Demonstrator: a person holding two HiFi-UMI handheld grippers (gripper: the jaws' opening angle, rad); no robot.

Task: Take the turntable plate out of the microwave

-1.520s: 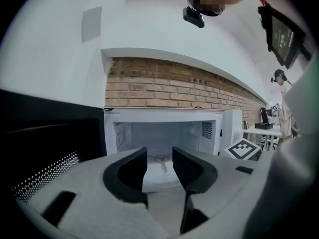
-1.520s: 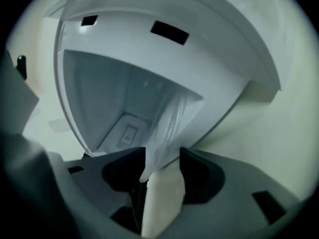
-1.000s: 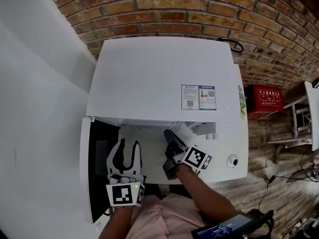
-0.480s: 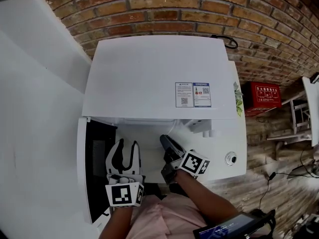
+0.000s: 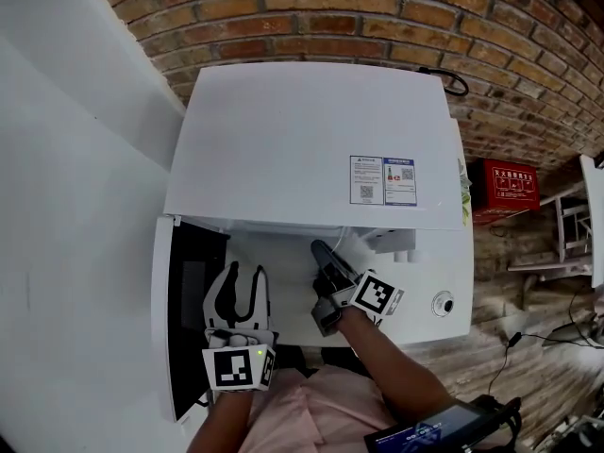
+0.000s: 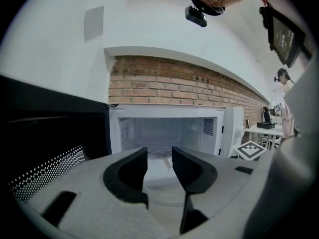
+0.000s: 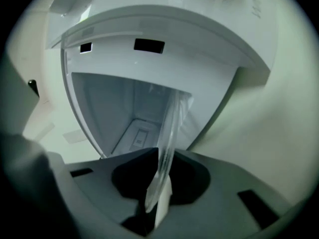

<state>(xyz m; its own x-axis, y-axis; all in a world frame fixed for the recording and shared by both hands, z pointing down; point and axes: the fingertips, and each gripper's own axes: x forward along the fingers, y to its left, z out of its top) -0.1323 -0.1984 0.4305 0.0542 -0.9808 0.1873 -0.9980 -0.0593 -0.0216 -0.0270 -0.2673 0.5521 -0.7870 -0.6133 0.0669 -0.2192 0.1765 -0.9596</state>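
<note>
So the white microwave [image 5: 311,149] is seen from above against a brick wall [image 5: 377,17], with its dark door [image 5: 189,300] swung wide open to the left. The turntable plate [image 7: 167,133] is still inside the cavity, low down near the front opening, and its clear glass rim is caught edge-on between the jaws of the right gripper [image 5: 323,253]. Those jaws are closing on it, and the pads already look pressed against the glass on both sides. The right gripper is poked just inside the opening, pretty much level.

The left gripper [image 5: 238,276] is held outside, just in front of the opening and beside the door. Its jaws are parted, nothing is pinched between them, and only the cavity floor is seen through the gap.
</note>
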